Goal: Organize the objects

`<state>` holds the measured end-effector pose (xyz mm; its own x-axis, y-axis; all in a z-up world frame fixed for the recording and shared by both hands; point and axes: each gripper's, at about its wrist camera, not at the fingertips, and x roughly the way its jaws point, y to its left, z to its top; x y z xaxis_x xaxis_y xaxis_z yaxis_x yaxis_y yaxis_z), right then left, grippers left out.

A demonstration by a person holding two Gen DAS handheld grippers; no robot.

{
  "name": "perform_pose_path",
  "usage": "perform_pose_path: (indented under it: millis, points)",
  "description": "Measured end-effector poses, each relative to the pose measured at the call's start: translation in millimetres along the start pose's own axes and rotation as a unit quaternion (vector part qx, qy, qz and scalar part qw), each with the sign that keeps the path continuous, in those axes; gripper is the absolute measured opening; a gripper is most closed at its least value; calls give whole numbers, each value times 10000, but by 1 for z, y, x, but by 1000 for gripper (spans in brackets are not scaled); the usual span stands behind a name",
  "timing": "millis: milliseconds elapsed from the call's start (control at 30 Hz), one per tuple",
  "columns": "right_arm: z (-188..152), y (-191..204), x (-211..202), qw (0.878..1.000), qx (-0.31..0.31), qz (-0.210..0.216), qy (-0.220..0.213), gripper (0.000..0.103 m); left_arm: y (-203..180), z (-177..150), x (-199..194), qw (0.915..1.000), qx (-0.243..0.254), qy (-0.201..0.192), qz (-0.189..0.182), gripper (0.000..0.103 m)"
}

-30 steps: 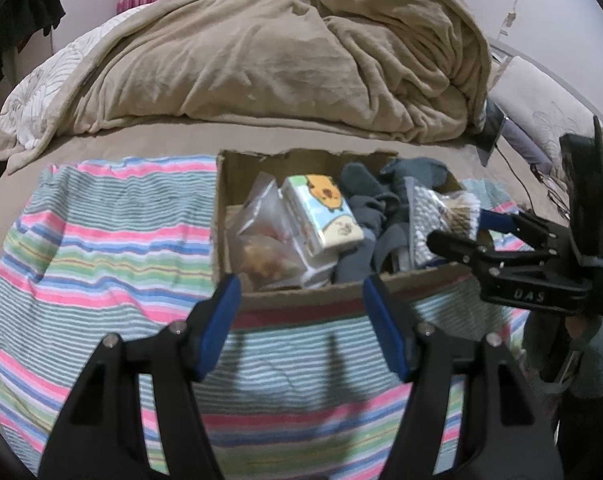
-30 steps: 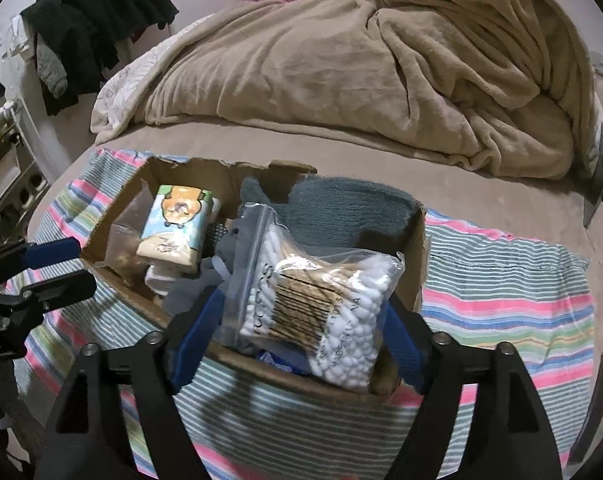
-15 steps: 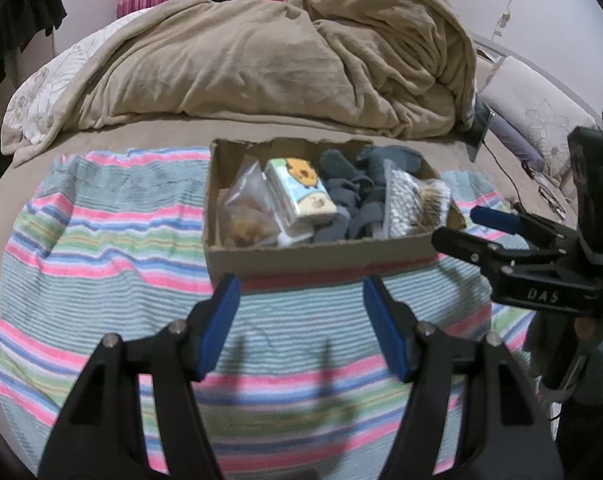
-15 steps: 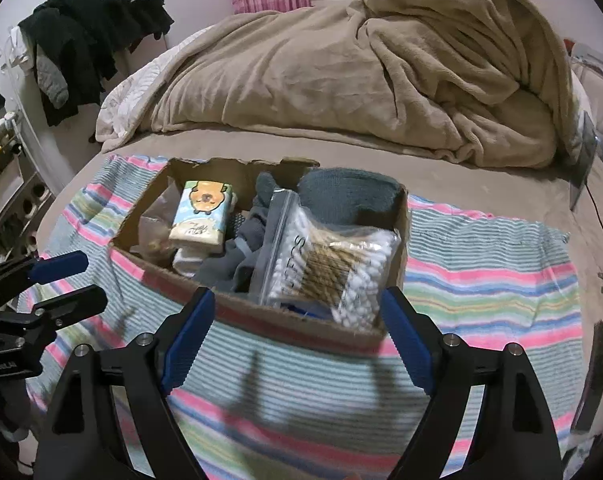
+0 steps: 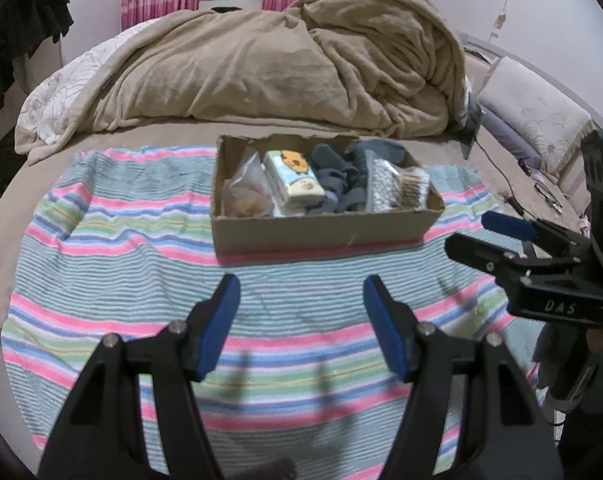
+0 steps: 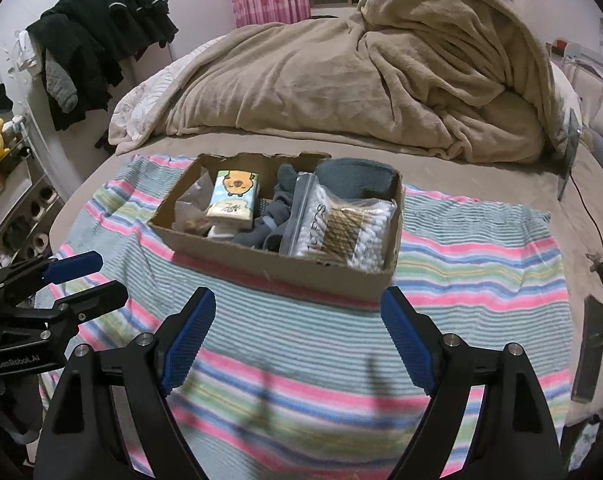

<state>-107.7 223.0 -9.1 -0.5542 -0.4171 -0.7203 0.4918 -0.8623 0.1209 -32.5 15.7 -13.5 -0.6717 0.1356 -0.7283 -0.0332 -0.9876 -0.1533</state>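
1. The left gripper (image 5: pixel 297 300) hangs over the striped cloth (image 5: pixel 121 248), its blue pads apart with nothing between them.
2. The right gripper (image 6: pixel 297 320) is likewise empty, jaws wide apart after opening a little further just now; only striped cloth shows between its pads.
3. Both grippers sit on the near side of the cardboard box (image 6: pixel 285 268), clear of it and touching nothing.
4. The box rests on the cloth, which is spread over the bed, in front of a heaped tan blanket (image 5: pixel 293 72).
5. Inside the box, from its left end: a clear bag with brownish contents (image 5: pixel 245 196), a tissue pack with a cartoon animal (image 6: pixel 233 196), dark grey socks or cloth (image 5: pixel 337 184), and a zip bag of cotton swabs (image 6: pixel 341 228) at the right end.
6. A dark slim device (image 6: pixel 589 344) lies on the bed to the right of the cloth, and black clothes (image 6: pixel 97 40) hang at the left wall.
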Motion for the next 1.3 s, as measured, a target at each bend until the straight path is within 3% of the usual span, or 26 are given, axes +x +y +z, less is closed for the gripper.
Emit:
perform_pose_path:
  millis: [67,133,167,500,667,1300]
  points:
    - [-4,3,-6,10000,8,-2,-13,87,0,-4,-6,10000,5,-20,4,66]
    - [-7,5,-11,10000,19,-3,-24,87,0,-8,-11,10000,-9,-34,21,86]
    - [-8,6,-14,10000,22,0,-30,87,0,-11,-14,10000,-32,-72,32,89]
    - [-25,18,-34,10000,3,31,-49,87,-2,-23,-40,9996,8,-233,159,102]
    - [-30,24,-42,10000,-24,54,-71,87,-2,-25,-48,9991,30,-245,333,102]
    - [-27,27,-51,10000,-22,9,-92,89,1,-24,-51,9995,-28,-196,226,102]
